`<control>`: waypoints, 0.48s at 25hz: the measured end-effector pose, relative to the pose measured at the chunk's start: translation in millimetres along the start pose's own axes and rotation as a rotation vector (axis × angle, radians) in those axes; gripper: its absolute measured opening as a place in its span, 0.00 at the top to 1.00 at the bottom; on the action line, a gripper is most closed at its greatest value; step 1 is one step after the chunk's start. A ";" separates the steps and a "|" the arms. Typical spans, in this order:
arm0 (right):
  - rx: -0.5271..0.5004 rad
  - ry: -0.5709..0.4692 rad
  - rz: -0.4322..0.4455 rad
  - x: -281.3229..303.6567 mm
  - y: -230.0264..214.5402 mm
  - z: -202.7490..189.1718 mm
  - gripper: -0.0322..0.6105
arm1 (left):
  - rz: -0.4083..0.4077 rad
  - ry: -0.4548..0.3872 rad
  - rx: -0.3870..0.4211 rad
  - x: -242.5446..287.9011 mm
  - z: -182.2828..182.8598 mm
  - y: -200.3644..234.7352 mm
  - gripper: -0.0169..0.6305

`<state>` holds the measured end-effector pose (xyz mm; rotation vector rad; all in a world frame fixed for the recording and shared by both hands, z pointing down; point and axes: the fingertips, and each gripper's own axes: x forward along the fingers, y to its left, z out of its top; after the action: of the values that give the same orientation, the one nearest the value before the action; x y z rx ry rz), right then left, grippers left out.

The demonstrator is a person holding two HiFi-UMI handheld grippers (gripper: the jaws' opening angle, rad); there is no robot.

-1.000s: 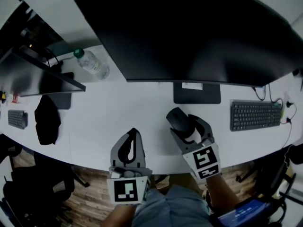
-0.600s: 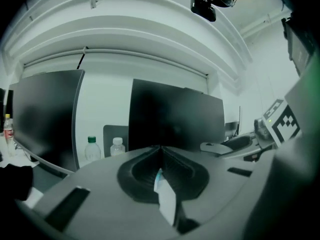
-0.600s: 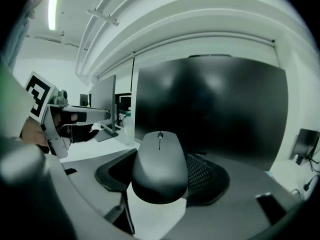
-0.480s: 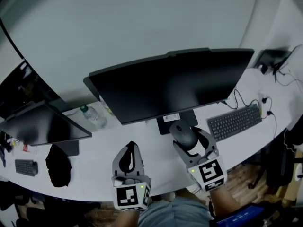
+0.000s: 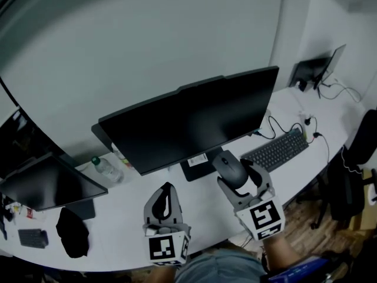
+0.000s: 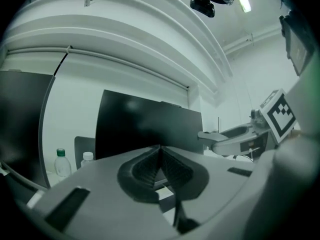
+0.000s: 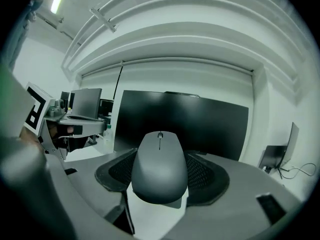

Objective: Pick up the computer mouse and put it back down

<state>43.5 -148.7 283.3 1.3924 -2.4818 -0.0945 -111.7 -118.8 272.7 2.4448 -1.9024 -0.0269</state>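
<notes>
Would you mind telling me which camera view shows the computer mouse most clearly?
The right gripper view: the mouse fills the centre, close up, clamped between the jaws. The head view shows it small, from above. In the left gripper view I cannot make it out.

Our left hand-held gripper (image 5: 166, 188) and our right hand-held gripper (image 5: 233, 168) share one build: broad, rounded shells of pale grey moulded plastic. Each has dark pads (image 7: 205, 173) with a fine ribbed texture, set in black surrounds. Small dark rectangular slots (image 7: 270, 208) mark the shells. Behind each sits a white cube (image 5: 166, 247) printed with black square markers. At the lap we wear greyish-blue cloth (image 5: 221, 269).
</notes>
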 end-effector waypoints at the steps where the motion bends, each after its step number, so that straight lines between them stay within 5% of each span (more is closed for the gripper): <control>1: -0.002 0.000 -0.005 -0.7 -1.4 0.5 0.48 | -0.005 -0.002 -0.002 1.4 0.8 -1.1 0.96; 12: 0.010 0.028 -0.029 -4.0 -12.6 -11.5 0.48 | -0.048 0.005 -0.004 14.3 -2.9 -15.5 0.96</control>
<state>59.2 -151.0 290.9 1.4239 -2.4434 -0.0689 -93.1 -128.8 275.1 2.4847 -1.8401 -0.0263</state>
